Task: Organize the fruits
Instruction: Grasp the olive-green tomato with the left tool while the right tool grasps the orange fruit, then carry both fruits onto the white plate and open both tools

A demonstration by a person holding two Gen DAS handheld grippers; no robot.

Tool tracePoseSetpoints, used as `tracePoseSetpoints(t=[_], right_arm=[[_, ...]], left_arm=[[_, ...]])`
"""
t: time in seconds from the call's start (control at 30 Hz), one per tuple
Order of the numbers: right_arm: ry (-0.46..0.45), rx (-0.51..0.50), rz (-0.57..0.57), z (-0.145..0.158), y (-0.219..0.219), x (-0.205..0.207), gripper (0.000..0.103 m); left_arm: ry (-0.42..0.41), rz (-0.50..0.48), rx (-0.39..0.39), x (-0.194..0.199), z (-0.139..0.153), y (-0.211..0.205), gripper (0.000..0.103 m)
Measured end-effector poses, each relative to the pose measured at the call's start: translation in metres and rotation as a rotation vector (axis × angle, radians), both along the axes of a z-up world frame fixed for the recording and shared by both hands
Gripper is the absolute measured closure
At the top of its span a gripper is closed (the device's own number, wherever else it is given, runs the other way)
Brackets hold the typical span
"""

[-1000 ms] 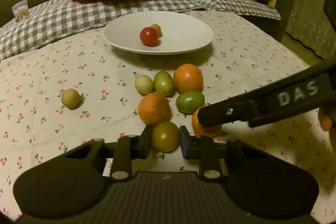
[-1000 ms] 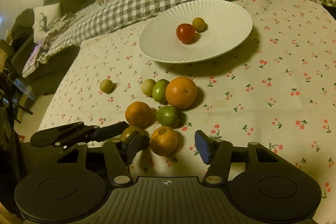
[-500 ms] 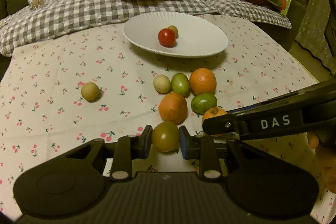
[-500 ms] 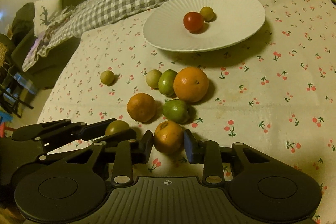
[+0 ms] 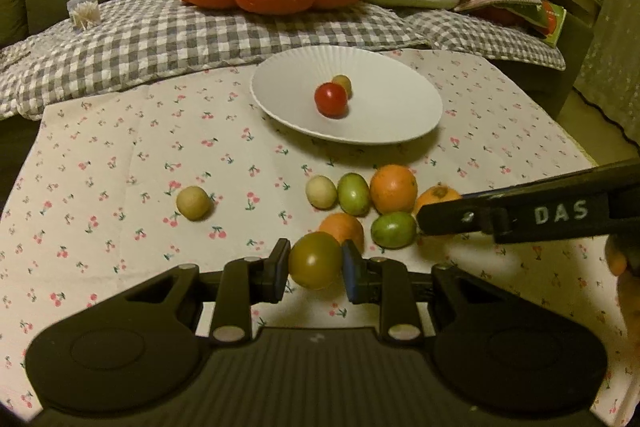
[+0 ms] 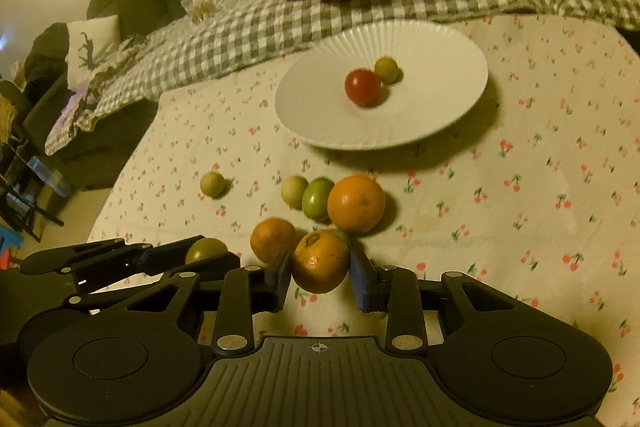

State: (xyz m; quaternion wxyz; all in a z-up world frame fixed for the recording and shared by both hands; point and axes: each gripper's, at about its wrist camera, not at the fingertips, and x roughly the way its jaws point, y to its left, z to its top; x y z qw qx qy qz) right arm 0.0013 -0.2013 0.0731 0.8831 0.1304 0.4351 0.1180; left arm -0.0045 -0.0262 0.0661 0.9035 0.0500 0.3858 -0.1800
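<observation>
- white plate [image 5: 400, 131] sitting well ahead of both finger pairs, carrying a red tomato [image 5: 330, 100]
- right gripper [image 6: 320, 269] clamping a stem-scarred orange [image 6: 320, 261] between its fingers
- left gripper [image 5: 314, 261] pinching an olive-green tomato [image 5: 315, 259], loose fruit just beyond

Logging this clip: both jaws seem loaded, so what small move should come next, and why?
Probably carry both fruits forward toward the white plate. The left gripper is shut on the olive-green tomato, and the right gripper is shut on the small orange. The plate holds only a red tomato and a small yellowish fruit.
</observation>
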Motion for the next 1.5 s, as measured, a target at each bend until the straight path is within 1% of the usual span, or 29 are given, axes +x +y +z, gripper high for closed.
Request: tracePoseSetpoints(t=[0.07,0.2,0.4,0.67,0.87,1.0,1.1,1.17,1.33,1.5], right_arm=[[-0.012,-0.002,-0.005,0.004,-0.002,0.002,0.072],[-0.03,0.0,-0.025,0.01,-0.009,0.006,0.072],[-0.06,-0.001,-0.048,0.019,-0.018,0.015,0.072],[-0.077,-0.001,-0.073,0.023,-0.03,0.028,0.072],[-0.085,-0.01,-0.084,0.024,-0.037,0.043,0.072],[-0.105,-0.015,-0.1,0.024,-0.043,0.057,0.072],[-0.118,-0.028,-0.092,0.023,-0.047,0.071,0.072],[-0.121,-0.045,-0.081,0.019,-0.048,0.081,0.072],[-0.096,-0.087,-0.064,0.003,-0.046,0.1,0.072],[-0.07,-0.118,-0.055,-0.011,-0.043,0.111,0.071]], left_arm=[[-0.016,0.002,0.014,0.002,0.003,-0.002,0.078],[-0.028,0.007,0.015,0.01,0.012,-0.004,0.078],[-0.06,0.007,0.037,0.026,0.023,-0.016,0.078],[-0.088,-0.014,0.068,0.048,0.025,-0.032,0.078],[-0.113,-0.039,0.09,0.068,0.022,-0.046,0.078],[-0.121,-0.048,0.053,0.09,0.019,-0.047,0.078],[-0.12,-0.067,0.038,0.103,0.014,-0.052,0.078],[-0.111,-0.08,0.028,0.11,0.009,-0.057,0.078],[-0.105,-0.103,0.071,0.121,-0.009,-0.071,0.077],[-0.095,-0.096,0.067,0.128,-0.017,-0.071,0.076]])
